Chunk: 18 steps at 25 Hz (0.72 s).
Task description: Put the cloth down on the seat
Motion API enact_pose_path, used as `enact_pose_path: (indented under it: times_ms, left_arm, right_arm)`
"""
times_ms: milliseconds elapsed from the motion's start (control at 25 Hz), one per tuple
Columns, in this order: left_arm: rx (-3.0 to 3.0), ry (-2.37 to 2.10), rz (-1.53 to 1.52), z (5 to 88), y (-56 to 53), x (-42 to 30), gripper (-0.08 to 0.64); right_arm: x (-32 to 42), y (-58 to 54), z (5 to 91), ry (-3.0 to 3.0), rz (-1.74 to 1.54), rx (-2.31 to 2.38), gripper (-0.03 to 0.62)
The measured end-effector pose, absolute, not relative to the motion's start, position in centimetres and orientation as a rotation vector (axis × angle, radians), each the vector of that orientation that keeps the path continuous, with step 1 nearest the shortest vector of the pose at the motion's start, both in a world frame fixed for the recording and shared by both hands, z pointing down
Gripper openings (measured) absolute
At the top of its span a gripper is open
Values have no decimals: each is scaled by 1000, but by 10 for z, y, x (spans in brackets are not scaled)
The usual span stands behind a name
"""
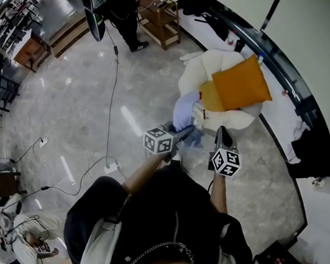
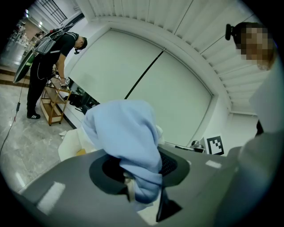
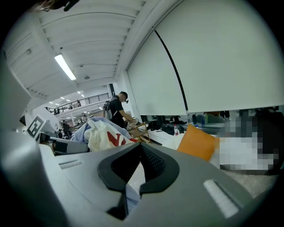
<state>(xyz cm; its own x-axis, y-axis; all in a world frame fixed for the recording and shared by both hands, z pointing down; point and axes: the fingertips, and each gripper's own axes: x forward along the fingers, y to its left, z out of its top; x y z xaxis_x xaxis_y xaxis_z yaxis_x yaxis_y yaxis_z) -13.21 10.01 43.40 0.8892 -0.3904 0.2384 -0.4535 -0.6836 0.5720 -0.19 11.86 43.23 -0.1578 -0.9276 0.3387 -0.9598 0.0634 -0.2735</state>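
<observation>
The light blue fabric cloth (image 1: 184, 110), clenched in the left claw (image 1: 186, 131) and seemingly pinched by the right claw (image 1: 224, 135), hangs beside the cream padded seat (image 1: 201, 70), not yet laid down.

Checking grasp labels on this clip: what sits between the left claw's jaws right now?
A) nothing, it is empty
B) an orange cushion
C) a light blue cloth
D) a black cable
C: in the left gripper view the left claw is clamped on the bunched light blue cloth, which bulges up from between its pads.
</observation>
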Motion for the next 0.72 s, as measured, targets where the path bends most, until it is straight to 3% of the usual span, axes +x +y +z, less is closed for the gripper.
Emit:
enact_pose_path:
  times_ms: [720]
  left_arm:
    - [2406,-504,182,446,29,-144,152]
  right_arm:
    - [-18,59,444,-2143,708,2051,2]
